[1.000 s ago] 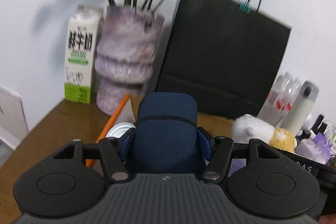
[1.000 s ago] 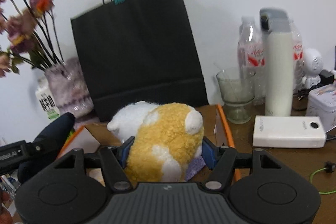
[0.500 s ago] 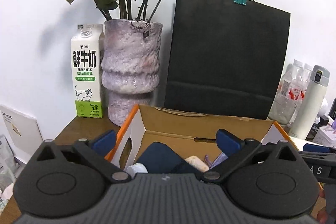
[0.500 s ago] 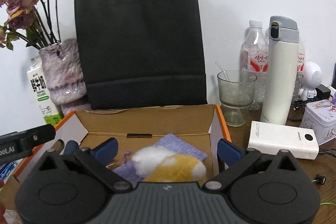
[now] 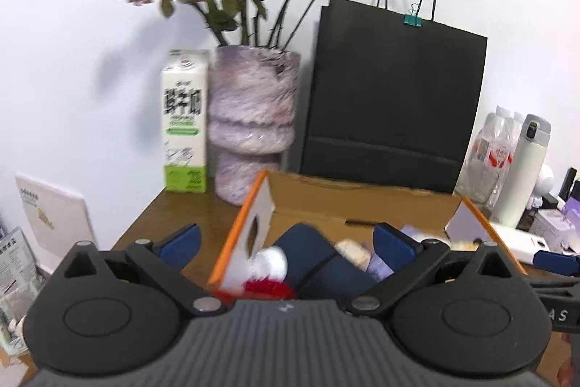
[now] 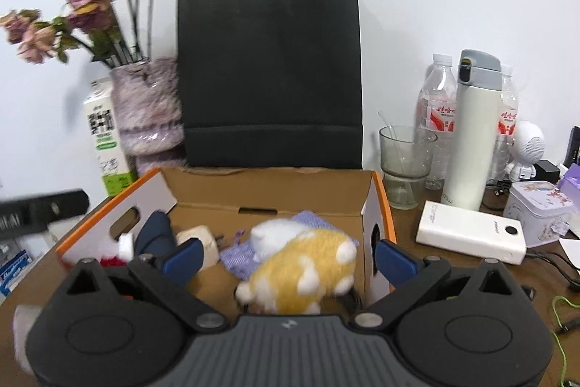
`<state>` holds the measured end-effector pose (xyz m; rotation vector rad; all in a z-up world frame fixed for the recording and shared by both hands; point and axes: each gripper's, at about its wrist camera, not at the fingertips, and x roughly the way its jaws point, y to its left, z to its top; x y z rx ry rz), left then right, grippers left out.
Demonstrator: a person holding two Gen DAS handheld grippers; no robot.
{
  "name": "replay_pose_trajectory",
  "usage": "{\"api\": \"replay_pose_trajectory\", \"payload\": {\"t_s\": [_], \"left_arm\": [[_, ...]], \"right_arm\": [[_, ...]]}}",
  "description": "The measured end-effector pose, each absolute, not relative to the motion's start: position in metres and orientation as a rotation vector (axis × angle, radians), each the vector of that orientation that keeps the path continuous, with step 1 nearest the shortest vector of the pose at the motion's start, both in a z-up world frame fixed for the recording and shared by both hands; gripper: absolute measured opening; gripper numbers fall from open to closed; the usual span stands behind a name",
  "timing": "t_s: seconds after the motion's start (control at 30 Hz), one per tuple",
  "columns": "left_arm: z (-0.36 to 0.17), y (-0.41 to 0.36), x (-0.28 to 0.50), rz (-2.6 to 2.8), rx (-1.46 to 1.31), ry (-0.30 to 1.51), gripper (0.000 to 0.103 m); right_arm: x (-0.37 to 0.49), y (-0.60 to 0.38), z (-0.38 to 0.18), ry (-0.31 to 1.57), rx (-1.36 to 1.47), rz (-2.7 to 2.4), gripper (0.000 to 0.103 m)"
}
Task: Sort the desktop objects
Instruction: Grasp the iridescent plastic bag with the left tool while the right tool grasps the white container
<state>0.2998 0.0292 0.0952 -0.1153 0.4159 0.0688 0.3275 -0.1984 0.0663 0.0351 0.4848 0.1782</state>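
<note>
An open cardboard box with orange edges (image 5: 362, 202) (image 6: 268, 191) stands on the wooden desk. Inside lie a dark blue case (image 5: 311, 260) (image 6: 154, 233), a yellow and white plush toy (image 6: 308, 269), a purple cloth pouch (image 6: 235, 254), a white and red item (image 5: 270, 269) and a cream block (image 6: 199, 236). My left gripper (image 5: 286, 242) is open and empty above the box's left side. My right gripper (image 6: 288, 258) is open and empty above the plush toy.
Behind the box stand a black paper bag (image 6: 270, 71), a vase of dried roses (image 5: 253, 129) and a milk carton (image 5: 185, 118). To the right are a glass (image 6: 406, 165), water bottles (image 6: 435, 111), a white flask (image 6: 471, 129), a power bank (image 6: 471, 231) and a tin (image 6: 540, 213).
One second ago my left gripper held the blue case and my right held the plush toy. Both opened and dropped them into the box, then drew back and up.
</note>
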Motion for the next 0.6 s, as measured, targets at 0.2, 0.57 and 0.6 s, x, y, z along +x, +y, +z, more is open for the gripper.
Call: {"api": "replay_pose_trajectory", "payload": {"t_s": [0.2,0.57,0.6], "left_arm": [[0.089,0.045,0.250,0.069,-0.102,0.446,0.103],[0.063,0.091,0.189,0.052,-0.164,0.503,0.103],[0.059,0.094,0.188,0.045,-0.176,0.505,0.103]], "right_arm": [[0.281,-0.188,0.056,0.524,0.024,0.209,0.101],[0.201,-0.149,0.040,0.579,0.017,0.214,0.102],[0.196,-0.145,0.038,0.586,0.010,0.205,0.102]]}}
